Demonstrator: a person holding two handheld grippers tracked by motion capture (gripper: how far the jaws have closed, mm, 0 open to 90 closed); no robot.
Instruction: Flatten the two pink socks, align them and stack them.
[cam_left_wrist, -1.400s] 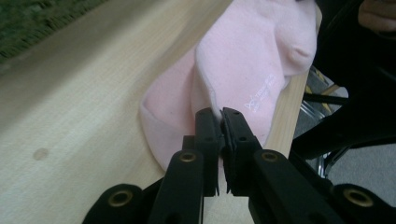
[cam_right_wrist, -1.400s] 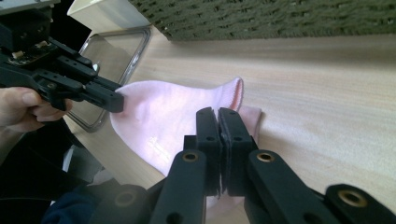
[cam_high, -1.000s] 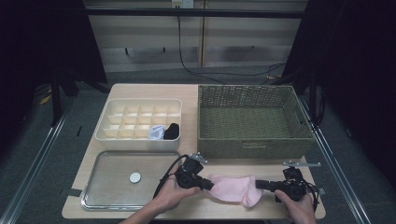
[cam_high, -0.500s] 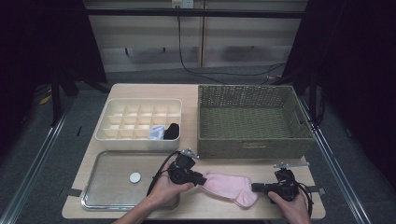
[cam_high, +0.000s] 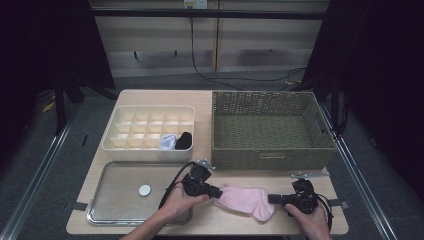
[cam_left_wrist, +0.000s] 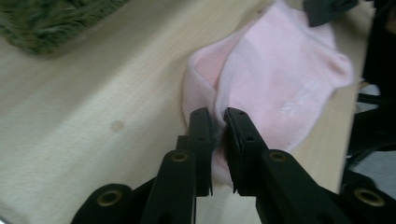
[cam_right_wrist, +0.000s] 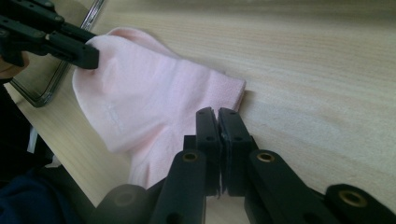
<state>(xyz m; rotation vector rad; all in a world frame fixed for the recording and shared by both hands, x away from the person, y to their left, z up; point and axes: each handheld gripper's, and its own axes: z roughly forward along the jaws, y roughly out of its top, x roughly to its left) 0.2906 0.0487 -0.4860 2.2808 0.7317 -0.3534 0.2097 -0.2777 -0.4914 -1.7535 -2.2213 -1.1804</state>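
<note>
A pink sock (cam_high: 245, 200) lies on the wooden table near its front edge, stretched between my two grippers. My left gripper (cam_high: 218, 192) has just been closing its jaws, and in the left gripper view (cam_left_wrist: 218, 114) they pinch the folded cuff edge of the sock (cam_left_wrist: 280, 79). My right gripper (cam_high: 271, 198) is at the sock's other end. In the right gripper view (cam_right_wrist: 217, 112) its jaws are pressed together at the edge of the sock (cam_right_wrist: 154, 88), with thin fabric caught between them. The left gripper (cam_right_wrist: 88, 56) shows beyond, on the cuff.
A green wicker basket (cam_high: 270, 157) stands behind the sock at the right. A white divided box (cam_high: 150, 149) at the back left holds a black item (cam_high: 184, 140) and a pale one (cam_high: 167, 142). A metal tray (cam_high: 120, 175) with a small white disc (cam_high: 144, 190) sits front left.
Both hands have edged slightly to the left with the sock between them. The sock's right end now lies flatter on the table.
</note>
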